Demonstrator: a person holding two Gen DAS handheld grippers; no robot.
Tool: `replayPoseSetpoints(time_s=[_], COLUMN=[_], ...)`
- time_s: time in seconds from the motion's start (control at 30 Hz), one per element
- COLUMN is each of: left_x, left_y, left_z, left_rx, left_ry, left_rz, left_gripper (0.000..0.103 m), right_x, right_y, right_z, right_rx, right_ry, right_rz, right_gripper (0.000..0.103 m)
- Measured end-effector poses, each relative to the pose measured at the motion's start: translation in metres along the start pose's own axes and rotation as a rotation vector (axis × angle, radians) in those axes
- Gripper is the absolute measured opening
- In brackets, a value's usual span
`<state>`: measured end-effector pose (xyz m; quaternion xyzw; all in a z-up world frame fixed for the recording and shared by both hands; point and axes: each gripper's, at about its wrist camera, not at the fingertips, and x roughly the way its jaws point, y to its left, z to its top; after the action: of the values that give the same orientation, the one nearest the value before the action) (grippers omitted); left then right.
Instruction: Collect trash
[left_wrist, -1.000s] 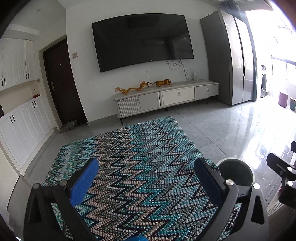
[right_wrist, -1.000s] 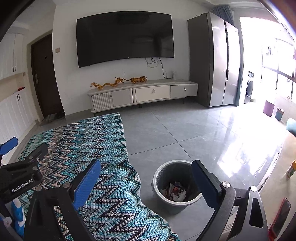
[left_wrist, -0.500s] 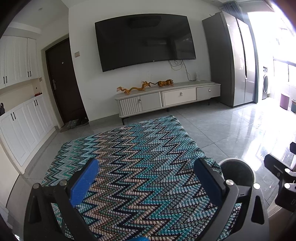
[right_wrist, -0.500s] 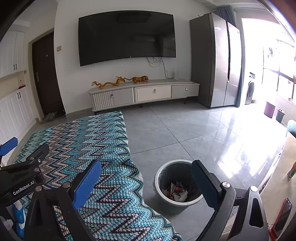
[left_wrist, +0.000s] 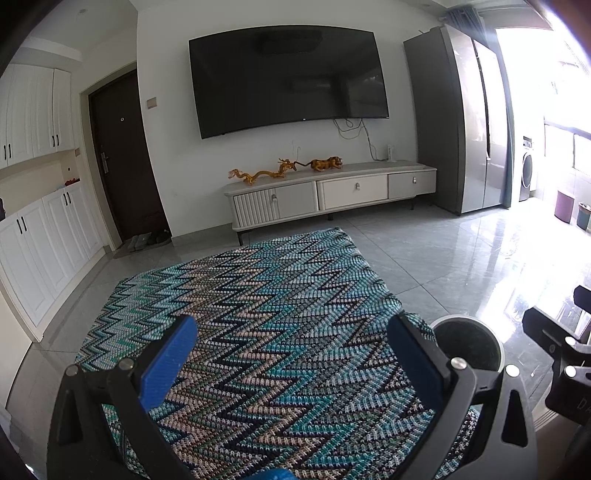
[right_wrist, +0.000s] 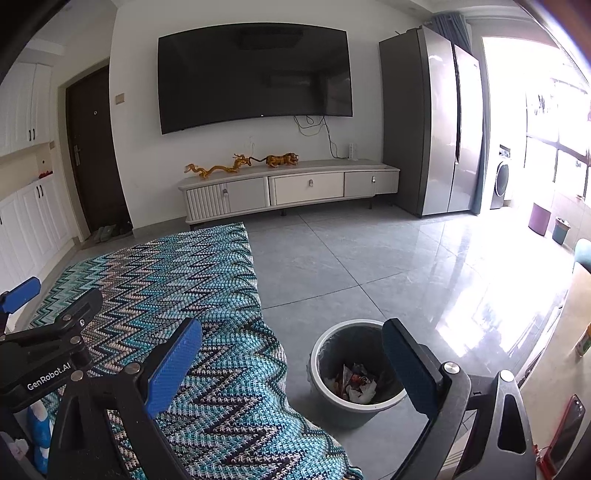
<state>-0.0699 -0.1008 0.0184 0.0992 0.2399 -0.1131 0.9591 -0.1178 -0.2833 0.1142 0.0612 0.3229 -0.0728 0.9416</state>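
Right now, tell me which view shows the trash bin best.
The right wrist view: the bin shows whole beside the zigzag cloth, with crumpled trash inside. In the left wrist view a finger hides part of it, and its inside looks dark.

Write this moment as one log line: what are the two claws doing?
left gripper: open, empty, over zigzag cloth | right gripper: open, empty | trash bin: on floor, holds crumpled trash

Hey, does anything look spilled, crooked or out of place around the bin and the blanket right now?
Nothing stands out. The bin stands upright on the tile floor with crumpled trash inside and none spilled around it. The zigzag blanket lies flat, its edge draping down beside the bin. Both grippers, left and right, are open and empty.
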Motion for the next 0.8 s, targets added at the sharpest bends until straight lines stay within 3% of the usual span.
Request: replayPoseSetpoints(time_s=[0.8], left_x=[-0.0024], left_y=[-0.0006], left_z=[-0.0028], left_rx=[0.003], left_ry=[-0.005], left_rz=[-0.006], left_gripper=[0.103], right_x=[-0.0021], right_y=[0.0041], right_z=[-0.0012], right_rx=[0.005], right_ry=[-0.011], right_rz=[0.005], right_gripper=[0.098])
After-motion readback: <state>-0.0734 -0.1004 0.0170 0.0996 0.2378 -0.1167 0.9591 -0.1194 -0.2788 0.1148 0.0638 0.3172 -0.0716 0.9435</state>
